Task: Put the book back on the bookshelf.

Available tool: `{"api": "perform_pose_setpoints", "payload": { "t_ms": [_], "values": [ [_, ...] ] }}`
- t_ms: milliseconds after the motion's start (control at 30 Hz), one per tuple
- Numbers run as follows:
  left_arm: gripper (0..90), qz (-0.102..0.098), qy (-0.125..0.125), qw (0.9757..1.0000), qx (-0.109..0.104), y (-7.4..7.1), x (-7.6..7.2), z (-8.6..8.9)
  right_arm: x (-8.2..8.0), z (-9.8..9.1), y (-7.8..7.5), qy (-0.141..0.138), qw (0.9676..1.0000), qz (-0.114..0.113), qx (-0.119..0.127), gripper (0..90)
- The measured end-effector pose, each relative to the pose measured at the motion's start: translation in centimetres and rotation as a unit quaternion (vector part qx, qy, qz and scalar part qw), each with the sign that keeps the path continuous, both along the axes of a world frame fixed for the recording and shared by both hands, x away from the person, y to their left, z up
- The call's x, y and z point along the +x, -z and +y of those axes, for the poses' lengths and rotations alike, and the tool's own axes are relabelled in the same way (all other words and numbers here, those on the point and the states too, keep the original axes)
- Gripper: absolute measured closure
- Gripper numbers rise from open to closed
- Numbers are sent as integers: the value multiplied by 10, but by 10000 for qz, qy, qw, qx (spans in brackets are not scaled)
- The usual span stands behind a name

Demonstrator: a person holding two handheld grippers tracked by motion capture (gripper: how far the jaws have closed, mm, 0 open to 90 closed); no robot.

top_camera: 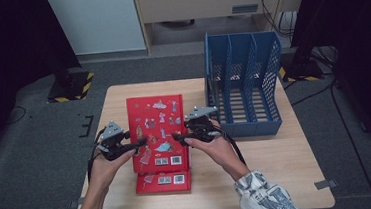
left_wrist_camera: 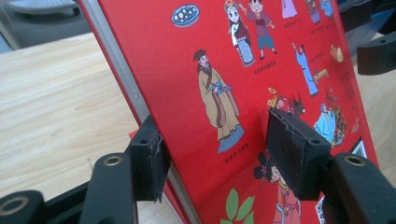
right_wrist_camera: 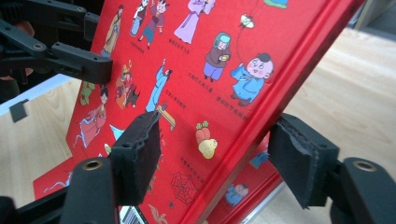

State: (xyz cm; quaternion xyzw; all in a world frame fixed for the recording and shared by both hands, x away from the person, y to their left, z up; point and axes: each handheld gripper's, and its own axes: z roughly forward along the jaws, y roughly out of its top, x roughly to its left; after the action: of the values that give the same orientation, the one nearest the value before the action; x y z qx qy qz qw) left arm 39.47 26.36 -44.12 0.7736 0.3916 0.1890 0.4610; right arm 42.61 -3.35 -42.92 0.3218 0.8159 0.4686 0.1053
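Observation:
A red picture book [top_camera: 156,132] with cartoon figures on its cover is lifted off the wooden table [top_camera: 278,167] and tilted. My left gripper [top_camera: 139,144] holds its left edge and my right gripper [top_camera: 176,135] its right edge. In the left gripper view, my left gripper [left_wrist_camera: 224,158] has one pad behind the book [left_wrist_camera: 233,70] and one on the cover. In the right gripper view, my right gripper [right_wrist_camera: 219,156] clamps the book [right_wrist_camera: 196,70] the same way. A second red book [top_camera: 163,181] lies flat underneath.
A blue three-slot file rack [top_camera: 244,85] stands at the table's far right, open side up. The left gripper's jaw [right_wrist_camera: 60,56] shows across the cover in the right gripper view. Grey carpet and dark stands surround the table.

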Motion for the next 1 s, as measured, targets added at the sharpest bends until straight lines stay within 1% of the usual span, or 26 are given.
{"api": "perform_pose_setpoints", "payload": {
  "t_ms": [67, 200, 300, 433, 533, 633, 767, 900, 1000],
  "values": [
    [411, -80, -50, 9999, 35, -2, 1, -2, 1, 1, -3, 38, 10000, -59, -20, 357],
    [411, -150, -143, 9998, 55, -4, 5, -2, 4, 2, -10, 81, 9999, -92, 43, 374],
    [411, -221, -185, 9995, 127, -6, 8, -3, 7, 4, -14, 118, 9997, -202, -55, 399],
    [412, -325, -281, 9988, 219, -8, 14, -6, 11, 4, -17, 199, 9995, -233, -94, 415],
    [424, -375, -370, 9985, 158, -10, 19, -7, 14, 5, -24, 258, 9991, -328, -89, 428],
    [437, -442, -430, 9979, 198, -11, 23, -9, 17, 5, -27, 293, 9986, -420, -118, 449],
    [431, -507, -440, 9975, 233, -11, 24, -12, 18, 4, -27, 317, 9985, -406, -169, 448],
    [426, -515, -474, 9973, 241, -12, 25, -15, 15, 2, -27, 324, 9985, -419, -167, 449],
    [425, -560, -513, 9967, 295, -14, 26, -19, 16, 0, -28, 392, 9982, -426, -176, 457]
  ]
}}
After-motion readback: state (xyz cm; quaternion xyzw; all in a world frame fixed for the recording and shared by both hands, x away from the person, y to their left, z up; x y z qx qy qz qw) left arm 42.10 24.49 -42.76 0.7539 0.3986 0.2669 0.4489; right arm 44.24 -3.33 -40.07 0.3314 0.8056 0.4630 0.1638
